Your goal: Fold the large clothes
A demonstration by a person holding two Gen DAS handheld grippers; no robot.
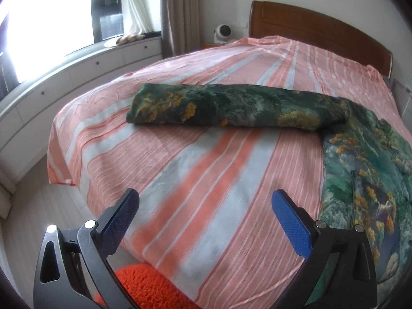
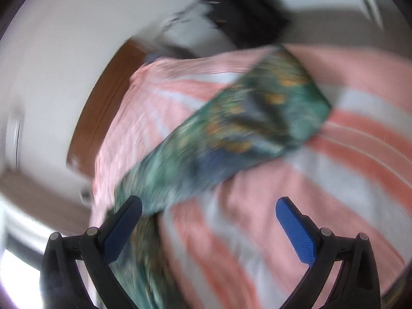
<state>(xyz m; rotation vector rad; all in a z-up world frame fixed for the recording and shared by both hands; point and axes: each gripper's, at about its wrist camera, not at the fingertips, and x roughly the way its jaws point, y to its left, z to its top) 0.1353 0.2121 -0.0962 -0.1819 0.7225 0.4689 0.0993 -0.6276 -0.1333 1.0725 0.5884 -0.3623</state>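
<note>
Left wrist view looks from the foot of the pink-and-grey striped bed (image 1: 206,159) toward the curved brown wooden headboard (image 1: 322,31). Right wrist view, badly blurred, tilts down close over it. Both share the green floral-print garment (image 1: 231,105) (image 2: 231,128).

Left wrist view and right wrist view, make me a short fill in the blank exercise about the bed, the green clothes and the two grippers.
1. The green garment lies on a bed sheet striped in grey and ____.
2. Both the left gripper and the right gripper are ____, gripping nothing.
3. The headboard behind the sheet is made of ____.
4. The sharper picture comes from the ____ wrist.

Missing words: pink; open; wood; left
</note>
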